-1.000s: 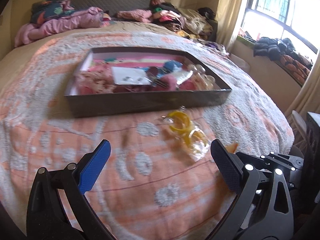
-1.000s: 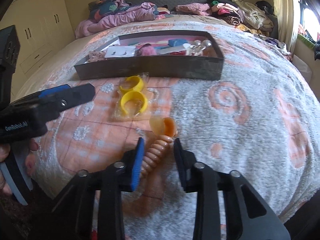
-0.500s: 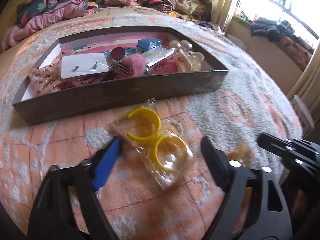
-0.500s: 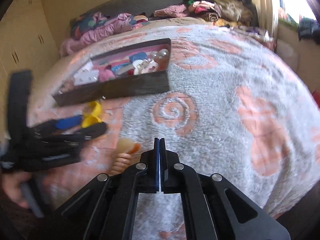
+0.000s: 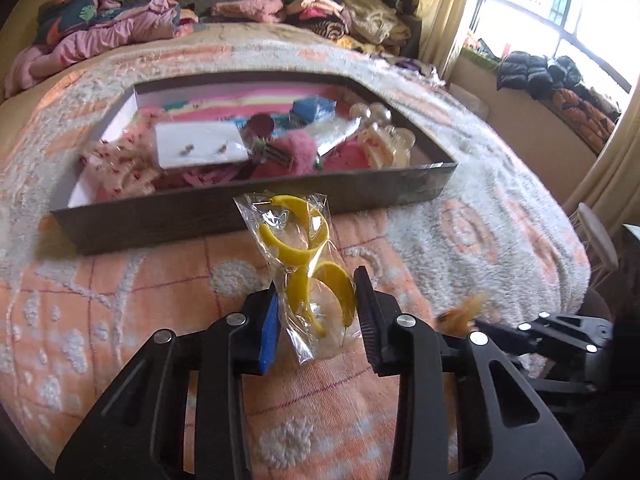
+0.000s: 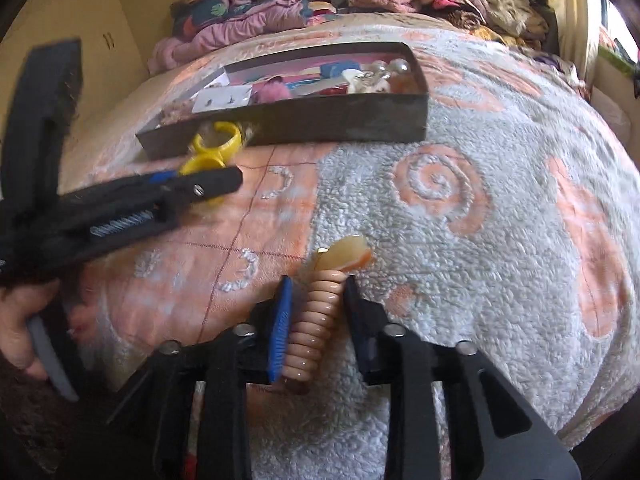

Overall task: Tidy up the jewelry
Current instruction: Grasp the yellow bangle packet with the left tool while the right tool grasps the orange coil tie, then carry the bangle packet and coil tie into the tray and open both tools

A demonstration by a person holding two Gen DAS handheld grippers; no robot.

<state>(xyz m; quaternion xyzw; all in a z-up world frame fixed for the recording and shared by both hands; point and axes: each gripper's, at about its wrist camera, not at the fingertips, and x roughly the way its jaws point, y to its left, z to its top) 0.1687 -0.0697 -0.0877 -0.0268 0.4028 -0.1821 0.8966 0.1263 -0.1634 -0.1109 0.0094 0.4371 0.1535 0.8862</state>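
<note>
A clear packet of yellow hoop earrings (image 5: 298, 248) sits between the fingers of my left gripper (image 5: 318, 312), which is shut on its near end, in front of the dark jewelry box (image 5: 256, 204). The packet (image 6: 214, 148) and box (image 6: 320, 116) also show in the right wrist view. My right gripper (image 6: 316, 312) is shut on a peach beaded bracelet with a shell-like piece (image 6: 320, 308) and holds it above the bedspread. The left gripper also shows in the right wrist view (image 6: 208, 184).
The box holds several hair clips, an earring card (image 5: 198, 144) and pink items. It stands on an orange and white bedspread (image 6: 480, 220). Piled clothes (image 5: 100, 36) lie at the headboard. The bed's edge and a window (image 5: 560, 4) are to the right.
My left gripper has closed on the earring packet and raised it. My right gripper, shut and empty half a second ago, now grips the peach bracelet, lifted off the bedspread.
</note>
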